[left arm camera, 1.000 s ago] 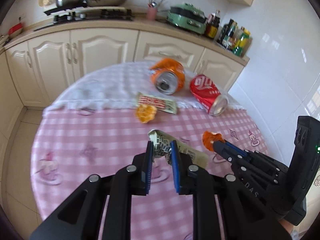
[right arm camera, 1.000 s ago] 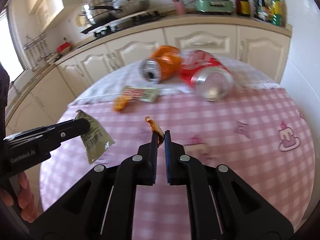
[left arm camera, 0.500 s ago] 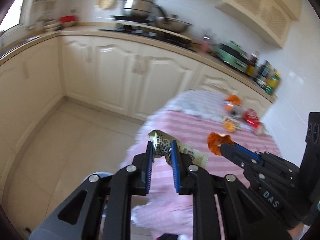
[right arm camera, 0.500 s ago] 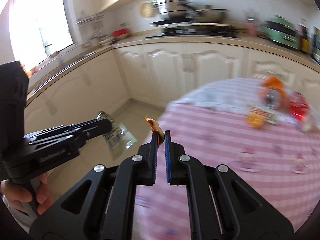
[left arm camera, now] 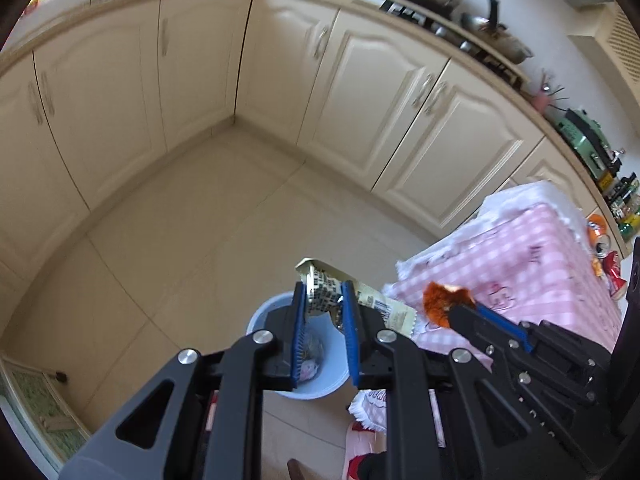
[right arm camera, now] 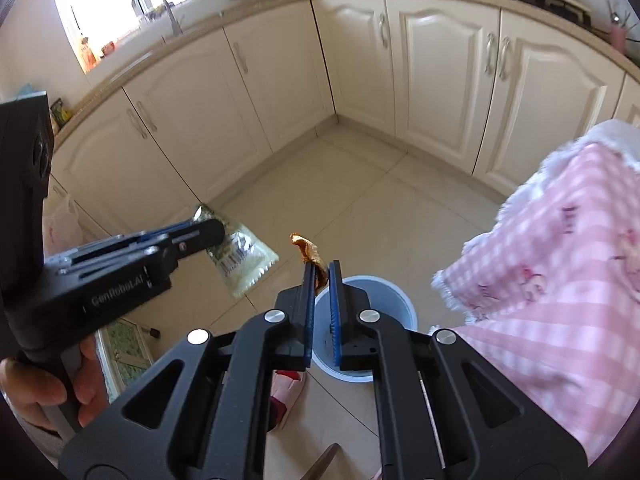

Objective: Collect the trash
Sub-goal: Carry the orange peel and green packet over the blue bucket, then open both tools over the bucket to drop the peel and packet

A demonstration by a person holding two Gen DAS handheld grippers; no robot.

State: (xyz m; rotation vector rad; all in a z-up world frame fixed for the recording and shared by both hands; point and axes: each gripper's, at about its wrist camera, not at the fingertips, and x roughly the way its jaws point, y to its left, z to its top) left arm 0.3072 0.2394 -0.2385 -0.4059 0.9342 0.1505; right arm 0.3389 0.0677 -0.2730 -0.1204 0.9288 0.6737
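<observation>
Trash: wrapper [left arm camera: 320, 294] and orange peel [right arm camera: 310, 252]
Left gripper [left arm camera: 324, 300]: clenched on wrapper
Right gripper [right arm camera: 322, 276]: pinching orange peel
Bin [right arm camera: 394, 292]: pale blue, on floor below both

A crumpled pale wrapper [left arm camera: 320, 294] printed with a barcode is held above the light-blue bin [left arm camera: 260, 314] on the floor. Beside it, an orange peel scrap [right arm camera: 310, 254] is held, also over the bin.

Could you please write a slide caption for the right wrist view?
Right gripper pinching an orange peel scrap above the blue bin, left gripper alongside holding a wrapper.
</observation>
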